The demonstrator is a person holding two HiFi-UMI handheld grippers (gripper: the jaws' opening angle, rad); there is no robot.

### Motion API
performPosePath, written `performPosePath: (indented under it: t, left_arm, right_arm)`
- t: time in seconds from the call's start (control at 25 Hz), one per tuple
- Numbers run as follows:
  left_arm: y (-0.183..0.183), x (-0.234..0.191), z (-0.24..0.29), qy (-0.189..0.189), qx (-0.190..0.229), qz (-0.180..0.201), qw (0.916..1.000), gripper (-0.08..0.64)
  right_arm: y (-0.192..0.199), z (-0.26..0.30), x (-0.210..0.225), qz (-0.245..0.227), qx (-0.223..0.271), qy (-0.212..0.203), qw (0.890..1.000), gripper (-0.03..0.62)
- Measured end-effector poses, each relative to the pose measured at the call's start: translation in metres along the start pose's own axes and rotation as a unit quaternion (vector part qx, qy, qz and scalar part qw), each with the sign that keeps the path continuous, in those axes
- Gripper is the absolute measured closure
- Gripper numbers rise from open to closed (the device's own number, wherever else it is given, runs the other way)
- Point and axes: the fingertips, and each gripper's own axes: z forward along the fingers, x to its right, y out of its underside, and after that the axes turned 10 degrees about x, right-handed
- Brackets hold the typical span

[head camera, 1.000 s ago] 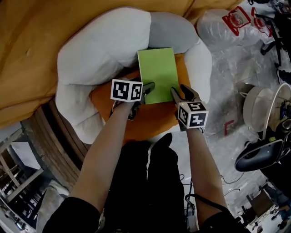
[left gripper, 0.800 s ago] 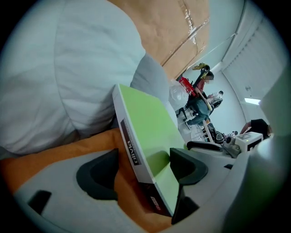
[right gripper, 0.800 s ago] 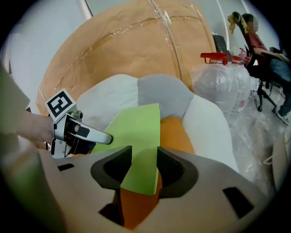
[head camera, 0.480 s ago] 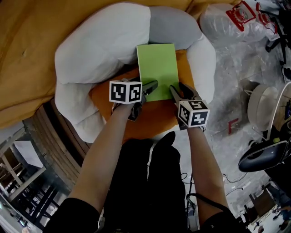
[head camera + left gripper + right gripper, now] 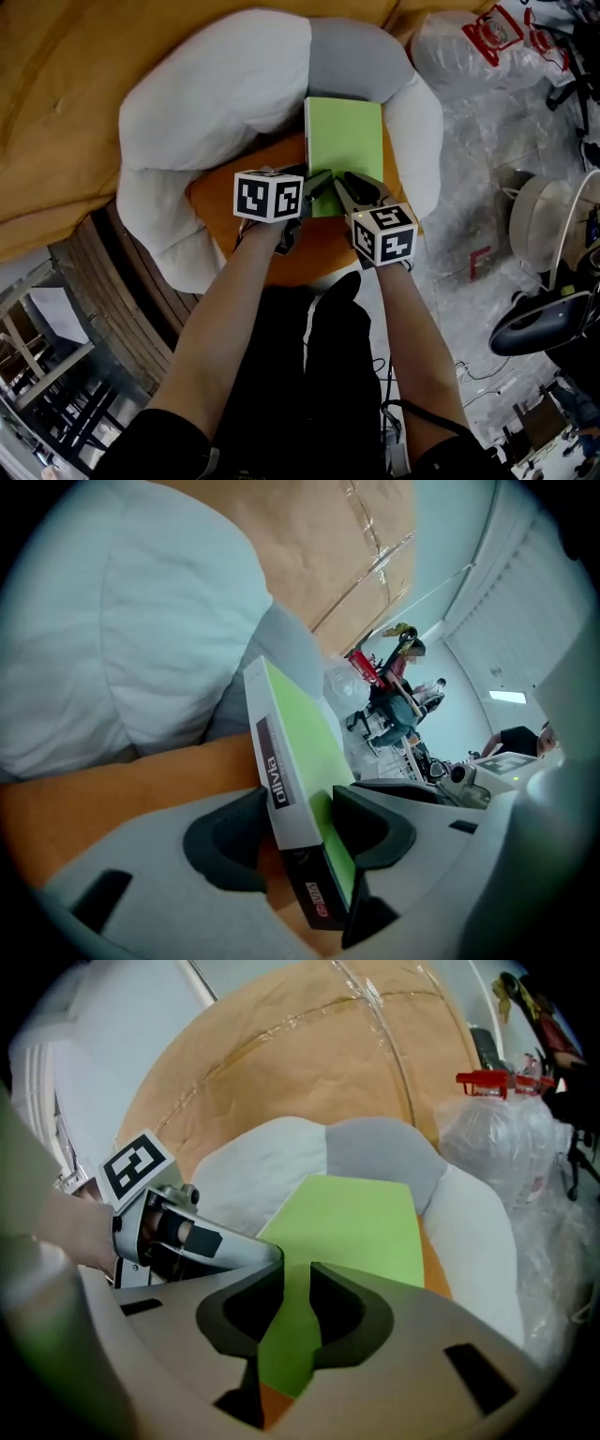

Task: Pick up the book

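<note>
left gripper (image 5: 300, 810) just closed, clamped on green book (image 5: 345, 141) spine | right gripper (image 5: 291, 1283) jaws nearly together over cover

1. Book (image 5: 344, 141): lime-green cover; white spine with a dark label band, black at its lower end.
2. Cushion (image 5: 220, 202): plain orange.
3. Pillow (image 5: 216, 84): white, with a grey section at top centre.
4. Marker cubes (image 5: 269, 195): black squares on white.
5. Sheet (image 5: 56, 84), upper left: ochre.

Black clothes (image 5: 300, 375), grey left gripper (image 5: 300, 799), grey right gripper (image 5: 295, 1274), black-and-white marker cubes (image 5: 269, 195)
</note>
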Motion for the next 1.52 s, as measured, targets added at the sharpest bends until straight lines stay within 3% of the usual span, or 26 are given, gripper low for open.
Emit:
performPosePath:
  t: [0.16, 0.36, 0.68, 0.88, 1.2, 1.52]
  left_arm:
    - [-0.010, 0.010, -0.006, 0.002, 0.019, 0.004, 0.9998, 0.358]
    - [-0.023, 0.034, -0.023, -0.005, 0.029, 0.035, 0.9989, 0.382]
    - [-0.036, 0.073, -0.066, -0.045, 0.029, 0.110, 0.9924, 0.405]
    - [-0.055, 0.106, -0.114, -0.068, 0.051, 0.144, 0.9860, 0.408]
    - [-0.135, 0.185, -0.216, -0.085, 0.154, 0.177, 0.9682, 0.410]
    - [-0.206, 0.296, -0.338, -0.083, 0.263, 0.208, 0.9385, 0.410]
  right_arm:
    - [-0.013, -0.016, 0.014, 0.004, 0.020, 0.023, 1.000, 0.515]
    - [-0.032, -0.043, 0.012, 0.000, 0.026, 0.037, 0.999, 0.515]
    - [-0.075, -0.095, -0.012, -0.012, 0.036, 0.045, 0.998, 0.515]
    - [-0.108, -0.133, -0.033, -0.019, 0.044, 0.042, 0.998, 0.515]
    - [-0.205, -0.202, -0.089, -0.059, 0.104, 0.032, 0.992, 0.515]
    - [-0.320, -0.312, -0.158, -0.097, 0.203, 0.025, 0.974, 0.515]
